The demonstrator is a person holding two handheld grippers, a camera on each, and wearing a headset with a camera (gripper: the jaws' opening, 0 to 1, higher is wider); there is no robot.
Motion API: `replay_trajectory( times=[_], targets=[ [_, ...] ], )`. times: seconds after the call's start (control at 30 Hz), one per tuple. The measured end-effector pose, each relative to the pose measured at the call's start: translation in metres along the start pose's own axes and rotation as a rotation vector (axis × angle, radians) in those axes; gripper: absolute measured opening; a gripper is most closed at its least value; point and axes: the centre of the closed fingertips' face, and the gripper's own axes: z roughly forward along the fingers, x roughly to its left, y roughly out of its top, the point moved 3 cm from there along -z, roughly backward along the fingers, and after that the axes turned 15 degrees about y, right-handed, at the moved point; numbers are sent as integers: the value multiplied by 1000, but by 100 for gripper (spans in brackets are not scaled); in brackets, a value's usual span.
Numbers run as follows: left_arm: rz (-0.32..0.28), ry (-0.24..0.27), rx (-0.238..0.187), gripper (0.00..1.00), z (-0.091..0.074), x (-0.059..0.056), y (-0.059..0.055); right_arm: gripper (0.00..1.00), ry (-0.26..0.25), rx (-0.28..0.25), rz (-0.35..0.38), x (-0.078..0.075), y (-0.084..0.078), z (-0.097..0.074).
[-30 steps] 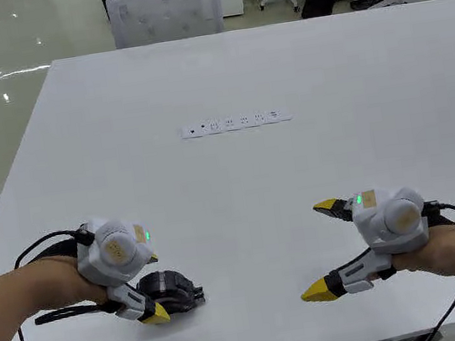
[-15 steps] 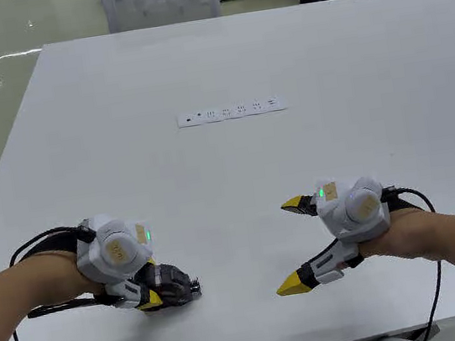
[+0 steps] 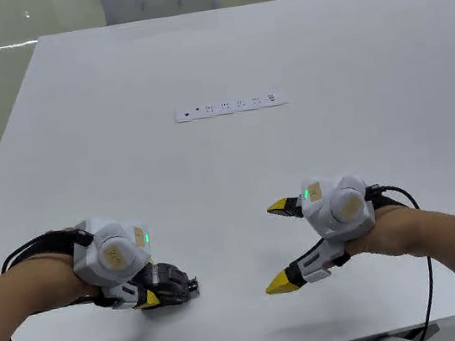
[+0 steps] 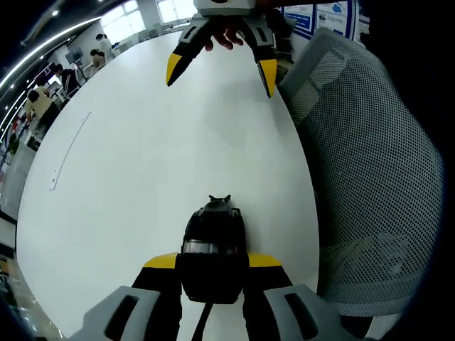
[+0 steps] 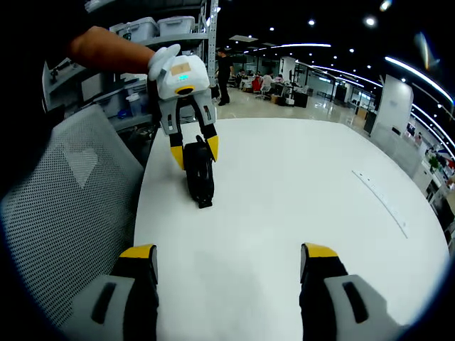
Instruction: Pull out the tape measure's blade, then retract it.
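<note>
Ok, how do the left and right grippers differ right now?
The left gripper has its fingers closed on the tape measure; the right gripper has its fingers spread wide, holding nothing. The left gripper sits at the near left of the table; the right gripper is at the near right, apart from the tape measure, facing it. Both have white bodies, yellow fingertips and a green light.

Bare white table between left gripper and right gripper: straight open lane across. One object on that line: tape measure, clamped in left gripper's jaws, nose poking toward gap. Right gripper's jaws spread wide, bare tabletop between them. Power strip lies flat, well beyond both grippers, off lane. Mesh chair just beside near table edge, tight room on that side. Cables trail back from wrists, outside lane.
</note>
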Motion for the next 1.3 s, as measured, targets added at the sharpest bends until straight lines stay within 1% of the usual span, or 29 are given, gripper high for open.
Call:
replay_trajectory(
  times=[0.17, 0.23, 0.33, 0.4, 0.47, 0.5, 0.53, 0.57, 0.6, 0.67, 0.73, 0.8, 0.83, 0.9, 0.97, 1.0, 1.1, 1.17, 1.23, 1.3],
  targets=[
    [-3, 2, -19, 29, 0, 0, -1, 84, 9, -3, 1, 2, 1, 4],
    [0, 4, -17, 29, 0, 0, -1, 85, 16, -9, -7, 3, 3, 6],
    [5, 5, -18, 29, 0, 0, 0, 83, 24, 0, -17, 5, 4, 10],
    [-1, 8, -24, 29, -1, 0, -1, 82, 25, -1, -10, 4, 5, 13],
    [0, 11, -26, 29, -1, -1, -1, 82, 26, -15, 3, 2, 7, 17],
    [4, 12, -24, 29, -1, -1, -1, 81, 40, -47, 41, 4, 11, 22],
    [9, 11, -23, 29, -1, -1, -1, 80, 53, -60, 55, 4, 12, 26],
    [8, 7, -21, 29, -1, -1, -1, 80, 52, -52, 51, 1, 12, 32],
    [9, 5, -21, 29, 0, -1, -1, 79, 56, -48, 49, 0, 13, 37],
    [11, 1, -22, 29, 0, 0, -1, 76, 81, -31, 40, 3, 15, 48],
    [7, 2, -23, 29, 0, -1, -1, 74, 83, -21, 32, 2, 14, 59],
    [6, 2, -23, 29, 0, -1, -1, 70, 106, -10, 33, 4, 13, 67],
    [4, 2, -23, 29, 0, -1, -1, 69, 109, -3, 31, 4, 13, 71],
    [6, 1, -26, 29, 0, -1, -1, 70, 117, 9, 35, 4, 13, 78],
    [5, 3, -27, 29, 0, -1, -1, 65, 128, 15, 28, 5, 14, 82],
    [4, 6, -28, 29, 0, -1, -1, 63, 136, 33, 5, 6, 16, 86],
    [0, 8, -32, 29, 0, -1, -1, 61, 170, 62, -40, 12, 21, 95],
    [2, 7, -31, 29, 0, -1, -1, 56, 179, 75, -69, 14, 25, 101],
    [1, 2, -30, 29, 1, 0, -1, 52, 174, 78, -73, 14, 26, 107],
    [-1, 1, -31, 29, 1, 0, -1, 50, 175, 80, -61, 13, 25, 112]
  ],
)
